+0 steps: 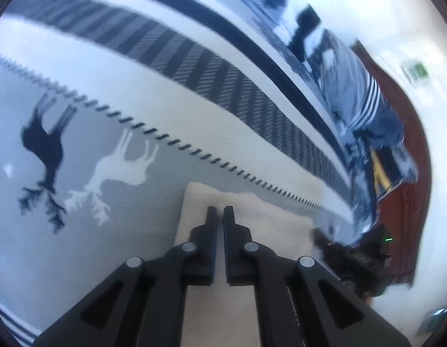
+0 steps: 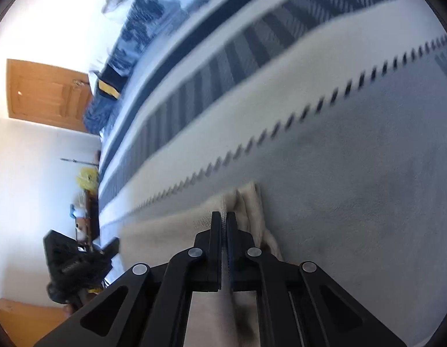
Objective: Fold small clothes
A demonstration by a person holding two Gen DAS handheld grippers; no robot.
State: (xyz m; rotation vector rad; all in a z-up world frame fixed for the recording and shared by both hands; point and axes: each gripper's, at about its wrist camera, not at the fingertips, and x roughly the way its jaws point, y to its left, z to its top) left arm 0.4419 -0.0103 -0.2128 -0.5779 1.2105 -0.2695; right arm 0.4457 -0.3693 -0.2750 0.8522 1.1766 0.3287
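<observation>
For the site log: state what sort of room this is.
Probably a bedroom at home. The work surface looks like a bed under a patterned blanket with deer figures, with rumpled bedding at its far end, and a wooden door stands in the white wall.

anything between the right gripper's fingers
Yes: a pinched fold of the cream knit garment sits between the right gripper fingers, clear in the right wrist view.

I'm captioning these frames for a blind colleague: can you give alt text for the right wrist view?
The right gripper is shut on a bunched edge of a cream cloth lying on a grey blanket with dark striped bands. At lower left, the left gripper reaches toward the cloth's other end; behind it are a white wall and a wooden door.
</observation>
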